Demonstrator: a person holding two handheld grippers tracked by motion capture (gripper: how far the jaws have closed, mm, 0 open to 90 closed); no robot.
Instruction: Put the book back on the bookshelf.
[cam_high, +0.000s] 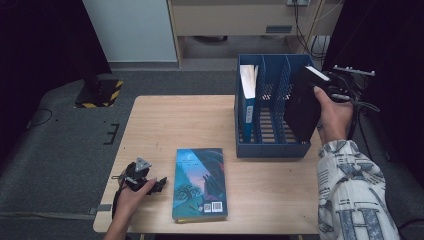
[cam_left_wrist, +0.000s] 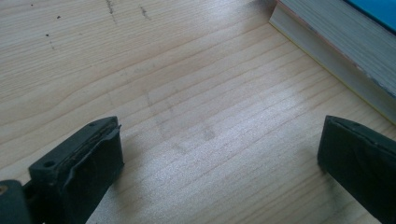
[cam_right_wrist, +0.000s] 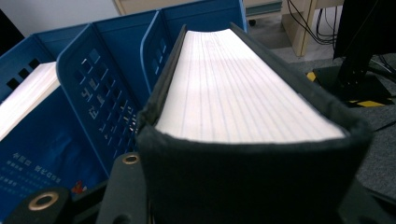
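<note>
A thick black-covered book is being held upright in the right gripper, whose jaws are clamping its spine, at the right end of a blue file rack. In the right gripper view, the book's white page block is facing up and its far end is sitting level with the rack's rightmost wall; whether it is inside that slot or just beside it cannot be told.

The rack is showing three slots. The leftmost slot is already holding one blue book standing on end, and the middle slot is showing bare slats.

A third book, a paperback with a blue illustrated cover, is lying flat near the front edge of the wooden table.

Just left of it, the left gripper is resting low on the table, jaws standing wide with bare wood between them. Open tabletop is stretching behind it to the far edge.

Count: three books, one rack, two grippers.
</note>
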